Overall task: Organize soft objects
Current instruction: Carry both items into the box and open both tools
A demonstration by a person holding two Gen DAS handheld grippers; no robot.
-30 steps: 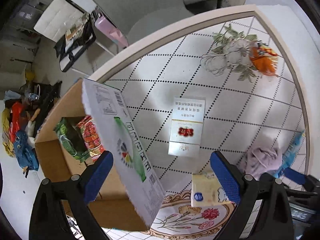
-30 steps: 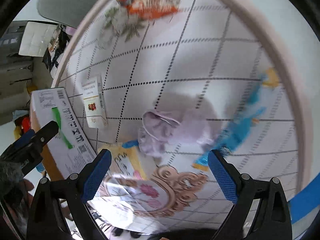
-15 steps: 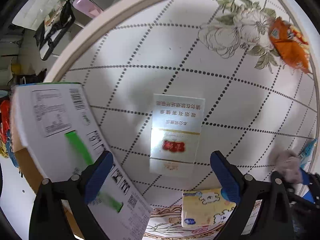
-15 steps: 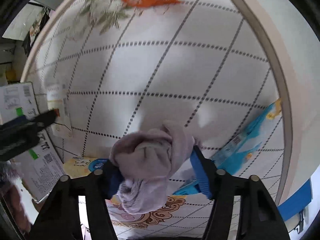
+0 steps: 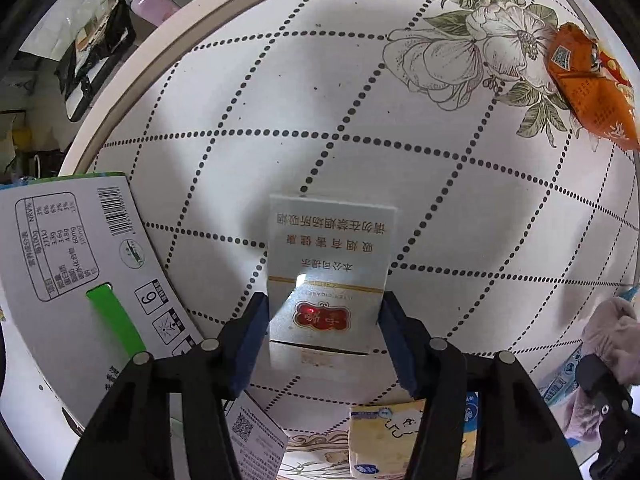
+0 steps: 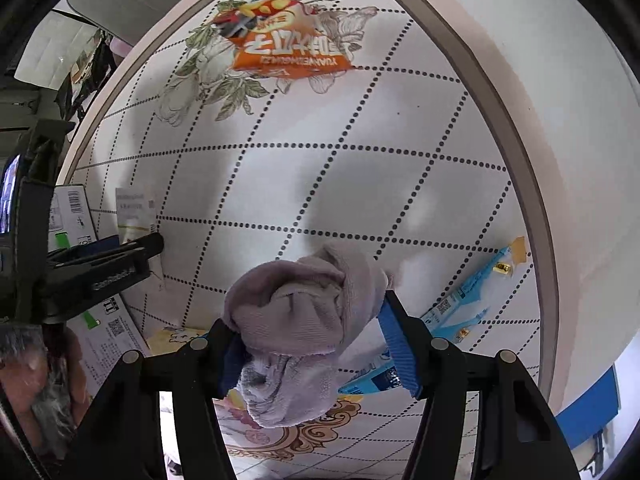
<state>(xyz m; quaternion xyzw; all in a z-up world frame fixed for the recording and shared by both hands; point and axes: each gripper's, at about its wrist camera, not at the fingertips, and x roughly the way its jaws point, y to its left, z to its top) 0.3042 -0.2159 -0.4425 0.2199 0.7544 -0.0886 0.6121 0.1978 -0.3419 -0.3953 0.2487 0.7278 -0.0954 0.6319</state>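
My left gripper [image 5: 323, 340] is shut on a white cigarette pack [image 5: 326, 272] with a red emblem, lying on the round dotted table [image 5: 280, 92]; a blue pad presses each long side. My right gripper [image 6: 316, 344] is shut on a crumpled mauve cloth [image 6: 304, 320] and holds it above the table. The cloth and right gripper also show at the right edge of the left wrist view [image 5: 612, 344]. The left gripper and pack show at the left of the right wrist view [image 6: 132, 216].
A white box flap with barcode and green stripe [image 5: 80, 272] stands at the left. An orange snack bag [image 6: 288, 48] lies on the flower print far off. A blue wrapper [image 6: 472, 300] lies right. A yellow tissue pack [image 5: 384, 436] lies near.
My left gripper moved forward and closed on the cigarette pack. My right gripper closed on the mauve cloth and lifted it off the table.
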